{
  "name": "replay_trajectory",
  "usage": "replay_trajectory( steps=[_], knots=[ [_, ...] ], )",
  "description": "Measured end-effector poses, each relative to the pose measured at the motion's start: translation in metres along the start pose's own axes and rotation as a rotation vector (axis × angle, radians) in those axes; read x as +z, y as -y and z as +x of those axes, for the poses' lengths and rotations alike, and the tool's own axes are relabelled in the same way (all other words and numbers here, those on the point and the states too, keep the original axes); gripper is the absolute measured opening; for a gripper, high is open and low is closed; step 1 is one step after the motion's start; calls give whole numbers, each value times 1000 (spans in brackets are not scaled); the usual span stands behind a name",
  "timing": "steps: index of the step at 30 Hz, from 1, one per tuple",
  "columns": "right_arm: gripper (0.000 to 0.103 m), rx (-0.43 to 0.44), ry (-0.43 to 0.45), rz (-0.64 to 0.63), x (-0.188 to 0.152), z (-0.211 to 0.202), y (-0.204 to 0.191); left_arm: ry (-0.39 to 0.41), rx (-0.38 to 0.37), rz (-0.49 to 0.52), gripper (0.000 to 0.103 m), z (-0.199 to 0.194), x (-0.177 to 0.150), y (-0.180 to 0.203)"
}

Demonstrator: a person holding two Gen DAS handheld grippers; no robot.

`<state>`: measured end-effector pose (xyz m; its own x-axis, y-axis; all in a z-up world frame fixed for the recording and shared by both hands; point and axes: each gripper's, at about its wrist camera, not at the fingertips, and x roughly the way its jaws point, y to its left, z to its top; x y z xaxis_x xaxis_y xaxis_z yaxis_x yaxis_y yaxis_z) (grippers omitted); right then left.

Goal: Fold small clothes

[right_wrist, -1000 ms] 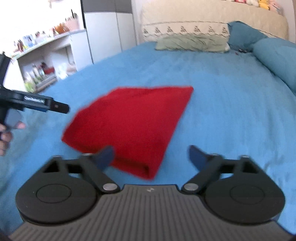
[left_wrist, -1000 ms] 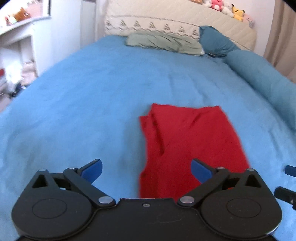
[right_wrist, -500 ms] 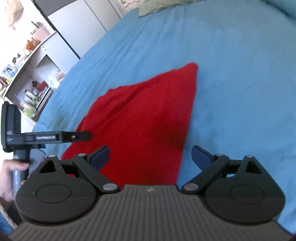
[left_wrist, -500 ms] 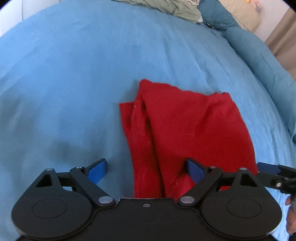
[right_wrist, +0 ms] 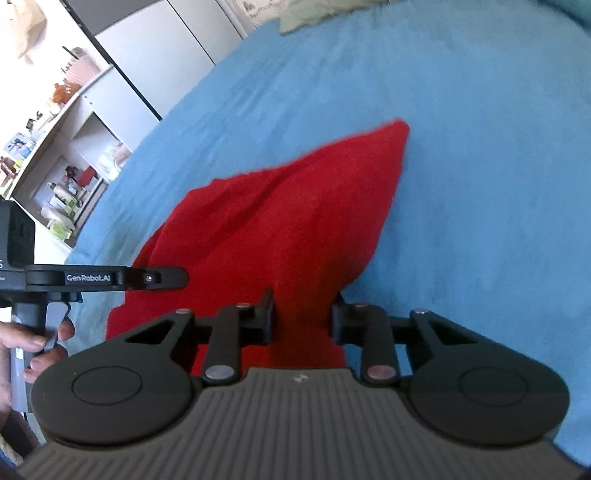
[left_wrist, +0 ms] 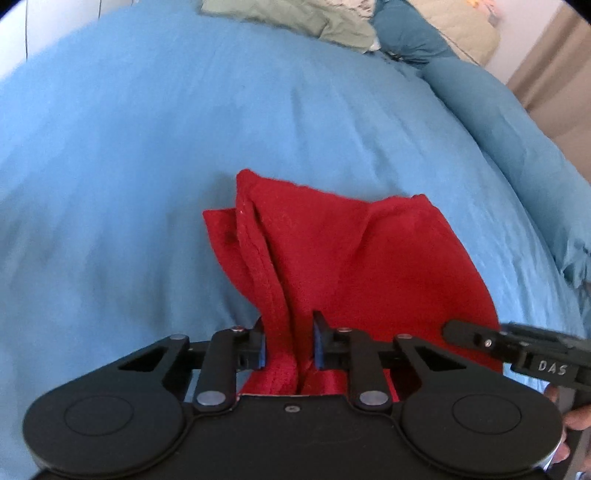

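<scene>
A small red garment (left_wrist: 354,258) lies folded on the blue bedspread (left_wrist: 147,147). My left gripper (left_wrist: 289,345) is shut on the garment's near left edge, bunching the hem between its blue pads. My right gripper (right_wrist: 303,319) is shut on the near right corner of the garment (right_wrist: 280,229). The right gripper also shows at the lower right of the left wrist view (left_wrist: 517,349). The left gripper shows at the left of the right wrist view (right_wrist: 107,277), held by a hand.
A green-grey pillow (left_wrist: 295,18) and teal pillows (left_wrist: 410,37) lie at the head of the bed. A long teal bolster (left_wrist: 517,129) runs along the right side. White shelves with small items (right_wrist: 66,177) stand past the bed's left edge.
Both grippers have moved down onto the garment's near edge and closed on it; they were open before. The cloth now bunches up between the fingers.
</scene>
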<state>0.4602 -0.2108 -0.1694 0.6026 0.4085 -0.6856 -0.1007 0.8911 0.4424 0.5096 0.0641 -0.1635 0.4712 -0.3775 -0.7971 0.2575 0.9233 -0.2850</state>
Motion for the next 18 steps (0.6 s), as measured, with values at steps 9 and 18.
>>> replay_trajectory(
  steps=[9,18],
  knots=[
    [41,-3,62,-53,-4,-95,-18,62,-20,100,23,-69,-38,78],
    [41,-43,46,-19,-84,-171,21,25,-78,76,23,-65,-121,127]
  ],
)
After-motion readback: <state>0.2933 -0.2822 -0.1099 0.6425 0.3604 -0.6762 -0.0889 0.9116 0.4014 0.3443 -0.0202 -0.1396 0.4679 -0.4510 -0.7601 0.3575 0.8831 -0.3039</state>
